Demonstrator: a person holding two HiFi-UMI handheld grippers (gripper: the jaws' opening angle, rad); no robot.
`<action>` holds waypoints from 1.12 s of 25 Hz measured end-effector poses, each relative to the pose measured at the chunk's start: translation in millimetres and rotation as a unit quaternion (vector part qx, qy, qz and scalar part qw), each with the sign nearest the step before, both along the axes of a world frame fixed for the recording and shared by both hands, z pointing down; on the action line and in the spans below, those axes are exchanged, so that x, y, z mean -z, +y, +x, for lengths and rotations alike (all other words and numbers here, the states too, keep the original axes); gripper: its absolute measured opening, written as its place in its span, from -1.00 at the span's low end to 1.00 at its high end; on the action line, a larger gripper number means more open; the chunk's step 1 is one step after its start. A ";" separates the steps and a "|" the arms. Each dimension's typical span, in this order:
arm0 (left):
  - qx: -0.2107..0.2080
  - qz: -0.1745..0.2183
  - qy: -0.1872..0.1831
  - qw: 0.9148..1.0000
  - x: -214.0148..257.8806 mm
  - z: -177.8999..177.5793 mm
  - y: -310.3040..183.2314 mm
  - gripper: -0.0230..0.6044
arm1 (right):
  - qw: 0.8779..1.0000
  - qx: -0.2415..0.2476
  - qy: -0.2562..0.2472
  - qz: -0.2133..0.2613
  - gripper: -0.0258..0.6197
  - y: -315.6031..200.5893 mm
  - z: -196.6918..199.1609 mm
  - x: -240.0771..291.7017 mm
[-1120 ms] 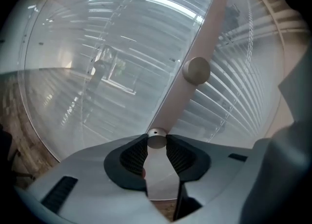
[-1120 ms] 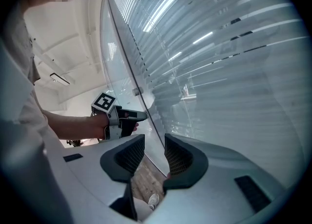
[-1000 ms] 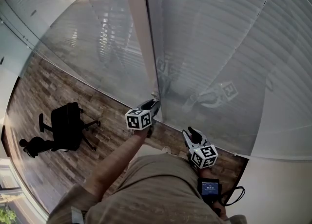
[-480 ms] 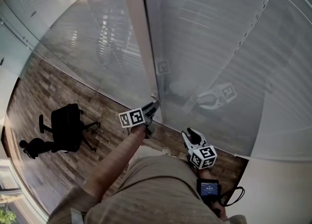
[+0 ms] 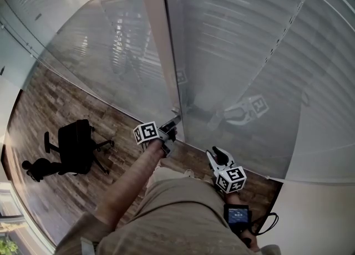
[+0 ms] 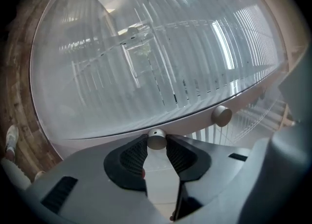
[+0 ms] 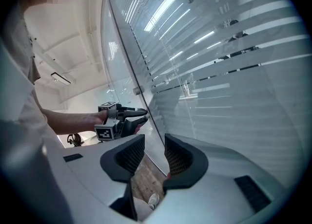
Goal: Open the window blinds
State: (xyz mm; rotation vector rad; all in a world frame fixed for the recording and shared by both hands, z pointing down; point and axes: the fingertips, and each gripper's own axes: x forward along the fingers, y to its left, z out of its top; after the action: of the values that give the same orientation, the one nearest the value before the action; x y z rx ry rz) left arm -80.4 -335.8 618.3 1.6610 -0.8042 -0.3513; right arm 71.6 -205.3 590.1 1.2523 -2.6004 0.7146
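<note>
Black office chair (image 5: 75, 144), wood-plank floor (image 5: 39, 110), small lit-screen device (image 5: 238, 213)

The floor (image 5: 55, 110) is laid in brown wood planks of mixed tone, running in staggered rows. A black office chair (image 5: 75, 144) stands on it on a splayed wheeled base, well apart from the glass wall (image 5: 111, 54) whose foot meets the planks along a slanting line. Just beside the chair, at its lower left, sits a dark shape (image 5: 36, 166) too small to identify. A light-coloured shoe (image 7: 153, 200) rests on the planks near the foot of the glass.
</note>
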 end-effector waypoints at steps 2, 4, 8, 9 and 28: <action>0.004 -0.008 0.023 1.000 -2.0 0.4 -0.1 -0.50 | 1.000 0.000 0.000 0.000 -0.51 0.9 0.8 -1.9; 0.008 -0.016 0.044 0.999 -2.6 0.9 0.7 -0.50 | 1.000 -0.001 0.000 0.000 -0.51 2.8 1.5 -2.2; 0.012 -0.037 0.094 0.995 -2.2 1.9 0.8 -0.50 | 1.000 0.000 0.002 0.000 -0.51 5.6 2.1 -0.2; 0.012 -0.043 0.109 0.993 -3.2 2.0 0.4 -0.50 | 1.000 0.000 0.003 0.000 -0.51 5.8 1.8 -0.6; -0.039 0.192 -0.392 0.899 4.3 -8.4 12.2 -0.13 | 1.000 -0.012 0.002 -0.007 -0.51 13.1 3.0 0.2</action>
State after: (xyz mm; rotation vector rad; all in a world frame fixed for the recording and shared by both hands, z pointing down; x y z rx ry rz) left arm -88.8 -323.6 614.0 2.2369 -1.3101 0.2726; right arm 74.6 -192.2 589.9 1.2815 -2.5767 0.7308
